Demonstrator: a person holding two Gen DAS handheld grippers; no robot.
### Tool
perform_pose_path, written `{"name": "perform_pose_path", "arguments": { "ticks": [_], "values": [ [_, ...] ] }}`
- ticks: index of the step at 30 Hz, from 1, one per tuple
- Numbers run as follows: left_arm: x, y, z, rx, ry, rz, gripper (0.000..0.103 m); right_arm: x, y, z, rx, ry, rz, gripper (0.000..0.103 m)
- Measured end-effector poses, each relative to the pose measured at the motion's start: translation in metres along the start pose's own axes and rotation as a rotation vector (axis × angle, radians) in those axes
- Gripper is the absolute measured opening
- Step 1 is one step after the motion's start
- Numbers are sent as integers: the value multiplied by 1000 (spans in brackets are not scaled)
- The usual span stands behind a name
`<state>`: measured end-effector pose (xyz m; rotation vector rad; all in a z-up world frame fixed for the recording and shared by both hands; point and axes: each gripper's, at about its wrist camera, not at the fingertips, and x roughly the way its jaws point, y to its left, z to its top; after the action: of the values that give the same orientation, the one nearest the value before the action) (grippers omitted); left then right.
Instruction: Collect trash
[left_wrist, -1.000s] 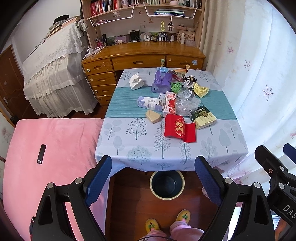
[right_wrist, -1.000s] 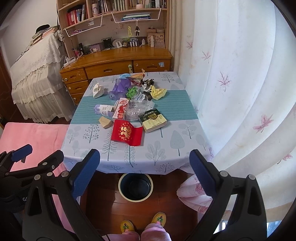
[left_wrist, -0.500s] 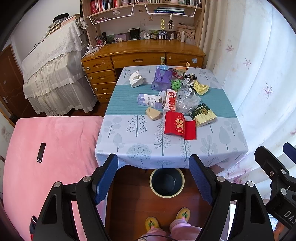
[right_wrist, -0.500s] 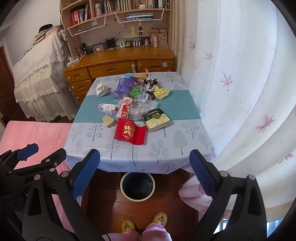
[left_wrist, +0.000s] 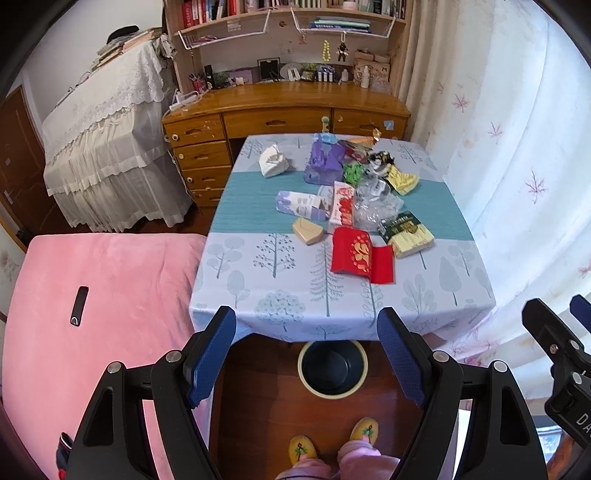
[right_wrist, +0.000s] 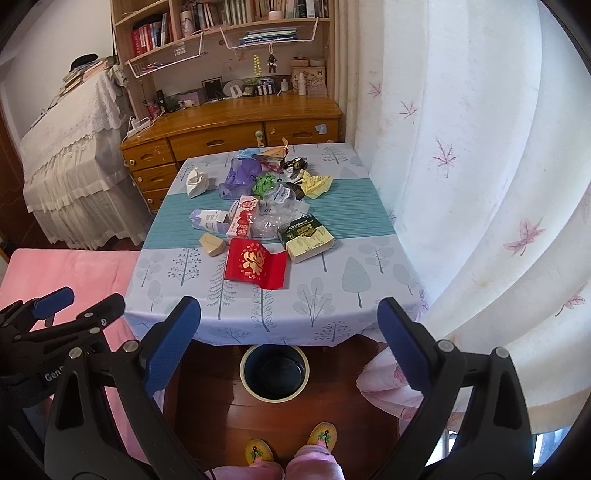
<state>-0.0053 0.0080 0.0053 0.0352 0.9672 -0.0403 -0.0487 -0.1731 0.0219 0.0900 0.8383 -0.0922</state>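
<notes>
Narrowed a little but with nothing between its pads, the left claw (left_wrist: 306, 354) stands open like the right claw (right_wrist: 290, 345), while all trash (left_wrist: 347, 206) waits untouched on the desk (left_wrist: 424, 295) above the bin (left_wrist: 332, 369).

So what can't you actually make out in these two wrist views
- Trash bin: far rim tucked under the tablecloth in both views.
- Print on the green-and-cream box: too small to read.
- Person: only yellow slippers and pink trouser legs show, cut off by the bottom edge.

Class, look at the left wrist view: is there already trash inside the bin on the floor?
No, the bin shows only its bare dark inside.
</notes>
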Motion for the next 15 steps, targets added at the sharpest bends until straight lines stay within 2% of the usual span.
{"name": "perform_pose_path", "arguments": {
  "ticks": [7,12,15],
  "values": [
    [3,14,4,25,-44,-2,81,1,2,-2,23,-13,-23,95],
    [15,25,4,51,20,-35,81,1,3,-6,40,-12,-36,95],
    [19,30,4,59,27,-44,81,2,4,-9,47,-8,-41,94]
  ]
}}
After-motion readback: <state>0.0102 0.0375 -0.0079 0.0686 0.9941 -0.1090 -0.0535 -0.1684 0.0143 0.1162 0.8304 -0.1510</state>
